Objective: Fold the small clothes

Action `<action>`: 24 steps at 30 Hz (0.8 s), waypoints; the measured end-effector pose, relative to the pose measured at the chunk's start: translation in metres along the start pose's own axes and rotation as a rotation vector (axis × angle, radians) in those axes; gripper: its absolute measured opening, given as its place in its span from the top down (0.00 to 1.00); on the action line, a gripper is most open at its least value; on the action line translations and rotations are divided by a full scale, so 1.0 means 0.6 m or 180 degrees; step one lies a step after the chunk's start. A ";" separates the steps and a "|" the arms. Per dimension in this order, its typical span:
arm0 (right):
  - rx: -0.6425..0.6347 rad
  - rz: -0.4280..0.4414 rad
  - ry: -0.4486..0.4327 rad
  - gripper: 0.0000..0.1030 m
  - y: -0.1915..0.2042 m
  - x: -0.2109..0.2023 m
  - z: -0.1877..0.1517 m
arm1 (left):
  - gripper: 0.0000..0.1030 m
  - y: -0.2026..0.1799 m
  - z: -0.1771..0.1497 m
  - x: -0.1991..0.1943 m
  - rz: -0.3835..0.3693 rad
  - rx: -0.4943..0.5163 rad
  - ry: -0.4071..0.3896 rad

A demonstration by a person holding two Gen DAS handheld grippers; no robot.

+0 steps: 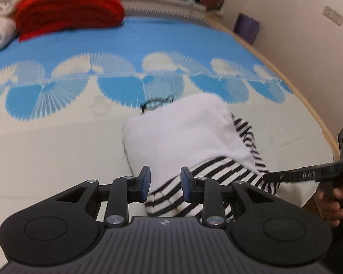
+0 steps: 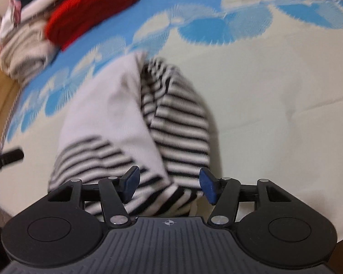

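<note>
A small garment, white with black-and-white striped parts (image 1: pixel 183 134), lies bunched on the bed; it also shows in the right wrist view (image 2: pixel 130 118). My left gripper (image 1: pixel 165 183) is open, its blue-padded jaws either side of the garment's near striped edge, not closed on it. My right gripper (image 2: pixel 169 186) is open wide, jaws straddling the garment's near striped hem. The right gripper also shows at the right edge of the left wrist view (image 1: pixel 308 173), held by a hand.
The bed cover (image 1: pixel 80 137) is cream with a blue fan pattern. A red folded blanket (image 1: pixel 68 6) and white towels (image 1: pixel 0 18) lie at the far left. A thin black cord (image 1: pixel 157 101) lies behind the garment. The bed's wooden edge (image 1: pixel 308 105) runs along the right.
</note>
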State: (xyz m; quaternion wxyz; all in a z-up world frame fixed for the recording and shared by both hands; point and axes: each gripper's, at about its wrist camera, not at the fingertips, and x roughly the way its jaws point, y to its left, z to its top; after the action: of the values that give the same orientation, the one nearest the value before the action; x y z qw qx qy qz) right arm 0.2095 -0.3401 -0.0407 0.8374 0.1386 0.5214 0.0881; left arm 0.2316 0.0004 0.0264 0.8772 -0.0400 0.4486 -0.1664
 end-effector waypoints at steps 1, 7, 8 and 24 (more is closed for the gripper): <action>-0.0107 -0.0037 0.0040 0.47 0.007 0.006 -0.005 | 0.69 0.002 0.000 0.007 0.0000 -0.0037 0.0041; -0.0281 0.0459 -0.0445 0.96 0.016 -0.073 -0.028 | 0.69 0.022 0.003 0.024 -0.0104 -0.0325 0.0130; -0.0202 0.0611 -0.0588 0.97 0.008 -0.098 -0.030 | 0.66 0.023 0.002 0.027 -0.0133 -0.0377 0.0151; -0.0259 0.0392 0.0040 1.00 -0.064 -0.118 -0.100 | 0.47 -0.042 -0.019 0.081 -0.0456 -0.0182 0.0578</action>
State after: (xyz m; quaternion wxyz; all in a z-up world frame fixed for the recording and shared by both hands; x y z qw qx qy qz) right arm 0.1246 -0.3886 -0.0179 0.8320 0.1357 0.5132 0.1613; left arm 0.2420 -0.0385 -0.0123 0.8173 -0.0817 0.5268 -0.2188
